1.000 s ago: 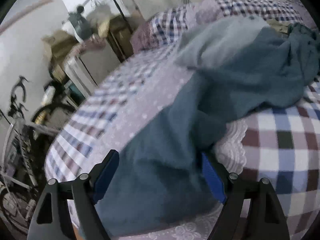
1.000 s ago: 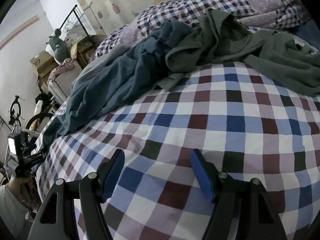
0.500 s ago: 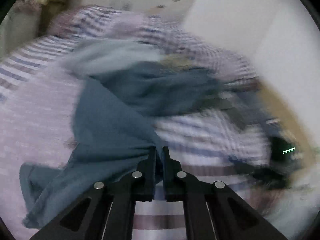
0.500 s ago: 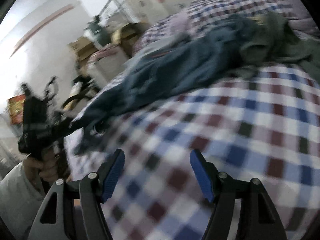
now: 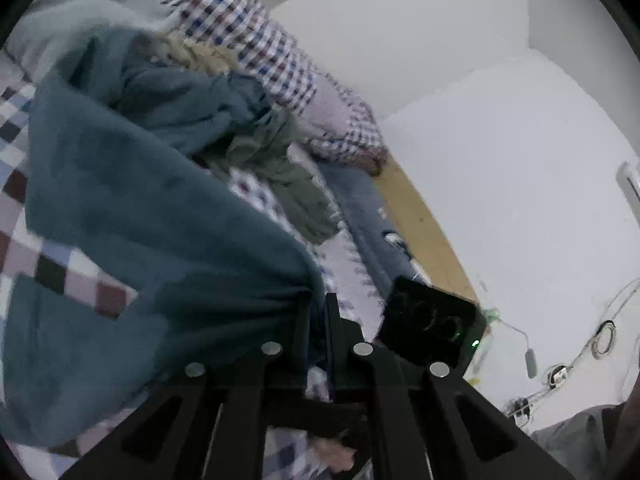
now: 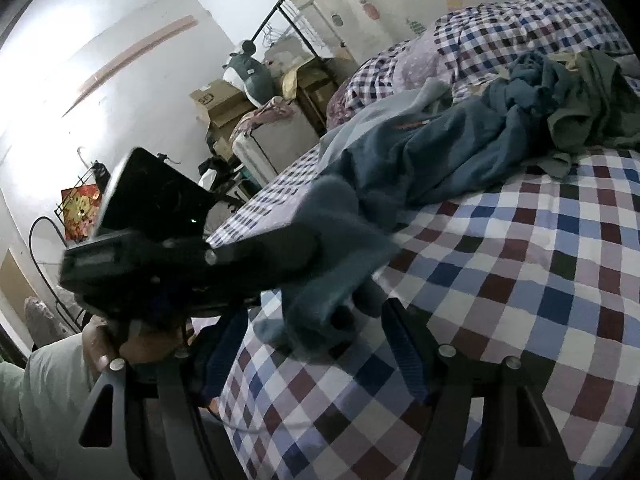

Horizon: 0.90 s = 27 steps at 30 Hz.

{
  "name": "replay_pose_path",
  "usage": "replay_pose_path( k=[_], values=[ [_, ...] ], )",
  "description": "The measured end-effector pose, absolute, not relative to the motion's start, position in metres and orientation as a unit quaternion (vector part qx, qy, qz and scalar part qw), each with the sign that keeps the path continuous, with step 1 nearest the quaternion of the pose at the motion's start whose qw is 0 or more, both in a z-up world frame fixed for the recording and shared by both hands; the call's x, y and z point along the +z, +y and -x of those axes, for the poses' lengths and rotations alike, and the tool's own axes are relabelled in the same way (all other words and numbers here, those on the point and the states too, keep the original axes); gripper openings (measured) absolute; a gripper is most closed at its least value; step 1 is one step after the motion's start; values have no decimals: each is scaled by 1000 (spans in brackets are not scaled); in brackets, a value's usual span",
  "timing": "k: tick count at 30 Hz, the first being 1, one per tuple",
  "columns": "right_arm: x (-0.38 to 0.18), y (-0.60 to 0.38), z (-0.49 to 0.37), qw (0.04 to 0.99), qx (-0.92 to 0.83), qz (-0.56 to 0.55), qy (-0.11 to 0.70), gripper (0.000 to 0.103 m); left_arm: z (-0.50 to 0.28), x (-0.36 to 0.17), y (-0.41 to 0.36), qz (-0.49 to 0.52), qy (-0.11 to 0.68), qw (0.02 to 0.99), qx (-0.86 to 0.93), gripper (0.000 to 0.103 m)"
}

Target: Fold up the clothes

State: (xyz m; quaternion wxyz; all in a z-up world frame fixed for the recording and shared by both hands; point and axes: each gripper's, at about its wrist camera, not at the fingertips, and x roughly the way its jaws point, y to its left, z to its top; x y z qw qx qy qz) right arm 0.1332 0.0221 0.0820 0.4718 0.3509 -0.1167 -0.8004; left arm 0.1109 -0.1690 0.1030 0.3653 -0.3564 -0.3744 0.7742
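Left wrist: fingers (image 5: 318,316) pinching teal garment (image 5: 160,216)

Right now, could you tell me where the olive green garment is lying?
The olive green garment lies crumpled at the far right of the checked bedspread, touching the teal garment on its left.

The teal garment (image 6: 328,240) is motion-blurred where it covers the left tool's (image 6: 296,252) tips; the bed (image 6: 520,280) runs past the 3 o'clock edge.

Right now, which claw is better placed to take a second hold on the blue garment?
Probably the right claw: it is open, with the blue garment hanging just ahead, while the left claw is shut on it.
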Motion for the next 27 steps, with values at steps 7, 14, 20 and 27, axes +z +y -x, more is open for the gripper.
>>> replay_pose_path(
  k=[7,14,20,27],
  values=[
    [91,64,-118,368,-855,-352,-96,3,-104,94,-184,330,-407,298,798,86],
    [110,157,-97,236,-907,-326,-124,2,-93,86,-204,312,-437,243,808,88],
    [137,284,-105,83,-939,-288,-169,2,-83,76,-201,329,-429,207,816,88],
    [163,418,-146,-105,-946,-225,-208,1,-69,72,-185,323,-427,197,821,88]
  ],
)
